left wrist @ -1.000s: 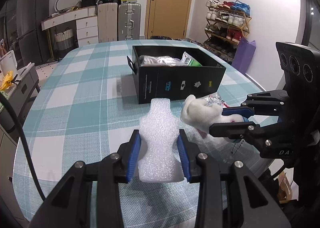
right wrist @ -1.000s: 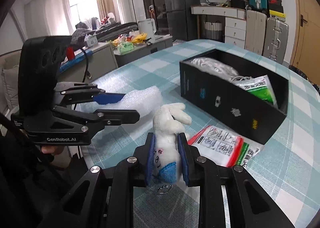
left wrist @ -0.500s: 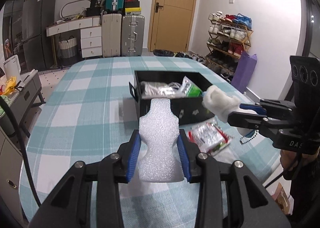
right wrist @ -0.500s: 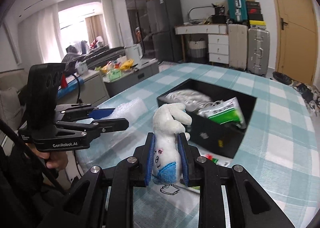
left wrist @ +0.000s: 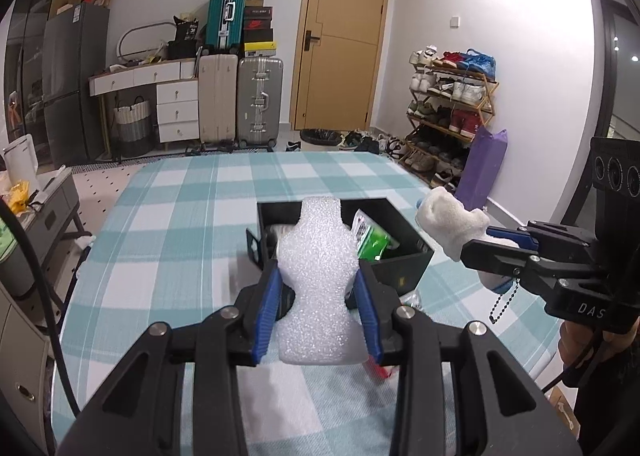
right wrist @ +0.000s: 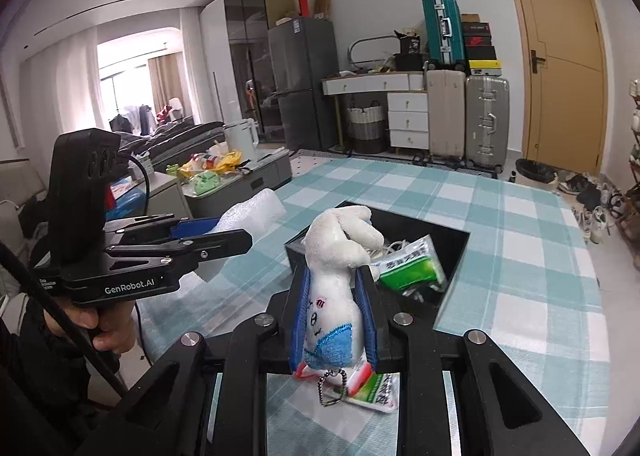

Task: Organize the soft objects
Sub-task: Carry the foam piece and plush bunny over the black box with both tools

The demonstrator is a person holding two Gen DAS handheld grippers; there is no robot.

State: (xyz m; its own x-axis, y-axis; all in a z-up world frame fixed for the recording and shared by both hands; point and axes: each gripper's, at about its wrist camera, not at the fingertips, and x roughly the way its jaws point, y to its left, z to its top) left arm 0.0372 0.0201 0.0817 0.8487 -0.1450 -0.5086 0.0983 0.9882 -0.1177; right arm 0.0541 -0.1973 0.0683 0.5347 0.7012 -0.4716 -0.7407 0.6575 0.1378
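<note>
My left gripper (left wrist: 318,288) is shut on a white foam wrap (left wrist: 318,276), held up above the checked table (left wrist: 180,248) in front of the black box (left wrist: 404,260). The right gripper (right wrist: 332,296) is shut on a white plush rabbit (right wrist: 334,276) with a blue patch and a bead chain, also lifted clear of the table. In the left wrist view the right gripper (left wrist: 476,244) holds the rabbit (left wrist: 448,222) at the right of the box. In the right wrist view the left gripper (right wrist: 224,234) and its foam (right wrist: 252,214) are at the left. The box (right wrist: 452,252) holds a green packet (right wrist: 412,270) and white items.
A red-edged packet (right wrist: 374,390) lies on the table under the right gripper. A person's hand (right wrist: 108,326) grips the left handle. Suitcases (left wrist: 240,100), drawers, a shoe rack (left wrist: 448,112) and a door stand beyond the table's far edge.
Both grippers rose from the table with the foam and the rabbit still held. The box now sits lower in both views, its inside showing.
</note>
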